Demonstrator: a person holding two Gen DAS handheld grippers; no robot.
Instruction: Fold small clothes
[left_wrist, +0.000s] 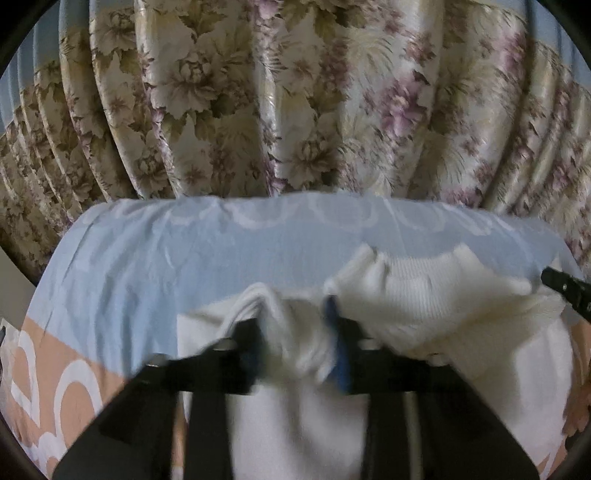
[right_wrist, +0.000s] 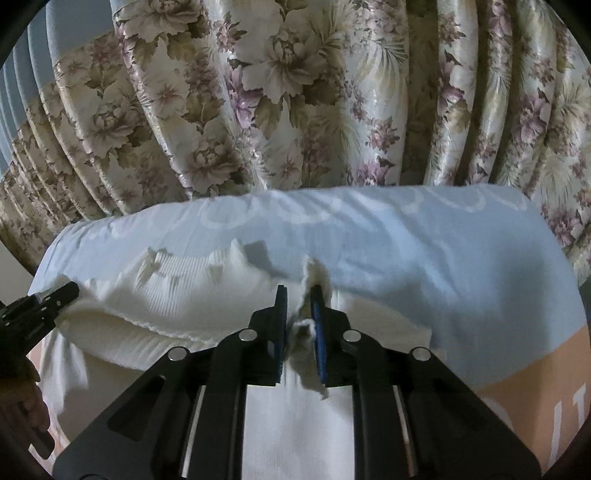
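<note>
A white knitted garment (left_wrist: 424, 295) lies on the bed, its ribbed edge folded back over the smooth white body. In the left wrist view my left gripper (left_wrist: 295, 321) stands with its jaws apart, and a loose bunch of the white cloth sags between them without being squeezed. My right gripper (right_wrist: 298, 295) is nearly closed, pinching a thin ridge of the same garment (right_wrist: 177, 291) at its right end. Each gripper shows in the other's view: the right gripper (left_wrist: 565, 291) at the right edge, the left gripper (right_wrist: 55, 299) at the left edge.
The bed sheet (left_wrist: 166, 258) is light blue with white rings, with a peach band (right_wrist: 535, 369) nearer to me. A pleated floral curtain (left_wrist: 295, 110) hangs right behind the bed's far edge. A hand (right_wrist: 22, 398) shows at the lower left.
</note>
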